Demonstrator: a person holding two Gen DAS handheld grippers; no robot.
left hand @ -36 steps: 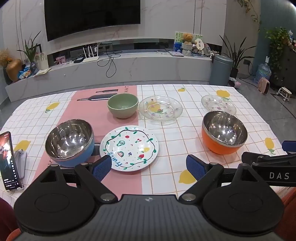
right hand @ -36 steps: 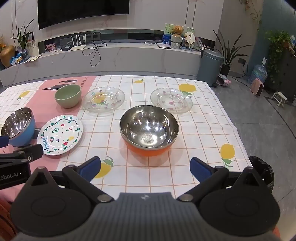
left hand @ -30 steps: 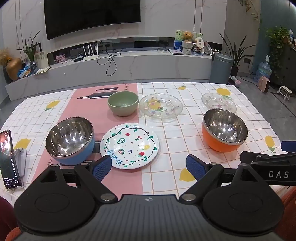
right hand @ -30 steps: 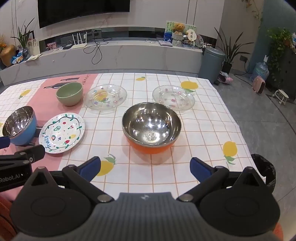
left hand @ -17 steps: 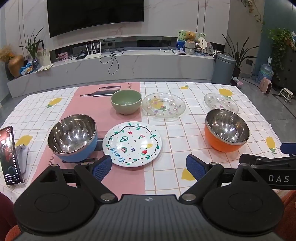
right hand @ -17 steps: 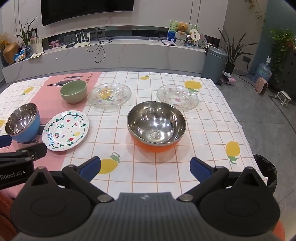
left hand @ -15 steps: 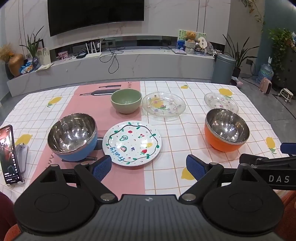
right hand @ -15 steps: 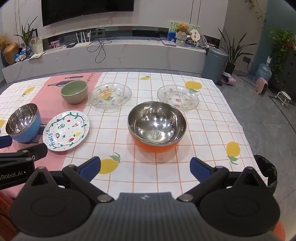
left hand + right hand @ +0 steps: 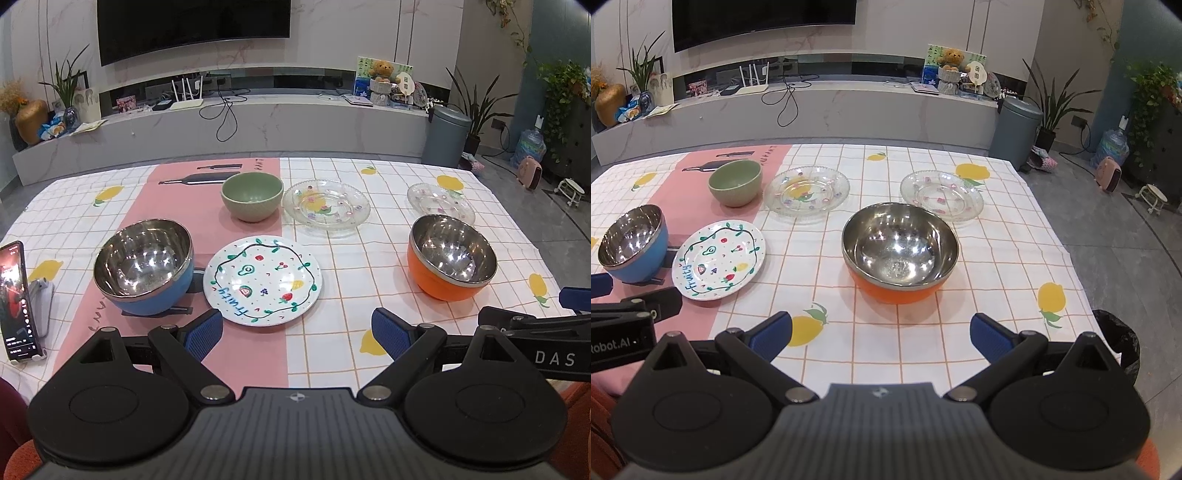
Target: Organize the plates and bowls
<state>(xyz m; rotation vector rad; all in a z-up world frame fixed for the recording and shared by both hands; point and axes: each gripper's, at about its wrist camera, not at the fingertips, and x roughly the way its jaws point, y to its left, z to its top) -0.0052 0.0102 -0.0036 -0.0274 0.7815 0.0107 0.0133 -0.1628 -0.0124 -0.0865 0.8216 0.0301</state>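
A blue steel bowl (image 9: 144,266) (image 9: 631,245) stands at the left beside a white painted plate (image 9: 263,280) (image 9: 718,260). A green bowl (image 9: 252,196) (image 9: 735,182) and a clear glass plate (image 9: 326,208) (image 9: 806,193) sit behind them. An orange steel bowl (image 9: 452,258) (image 9: 900,253) stands at the right, a second glass plate (image 9: 440,199) (image 9: 941,195) behind it. My left gripper (image 9: 297,334) is open and empty, just short of the painted plate. My right gripper (image 9: 881,336) is open and empty, short of the orange bowl.
The table (image 9: 354,280) has a checked lemon cloth with a pink strip. A phone on a stand (image 9: 16,301) stands at the left edge. The right table edge drops to the floor, with a black bin (image 9: 1115,339) beside it.
Both grippers have drifted slightly back and up, so the dishes sit a little higher in each view. Both stay open. No dish has moved.
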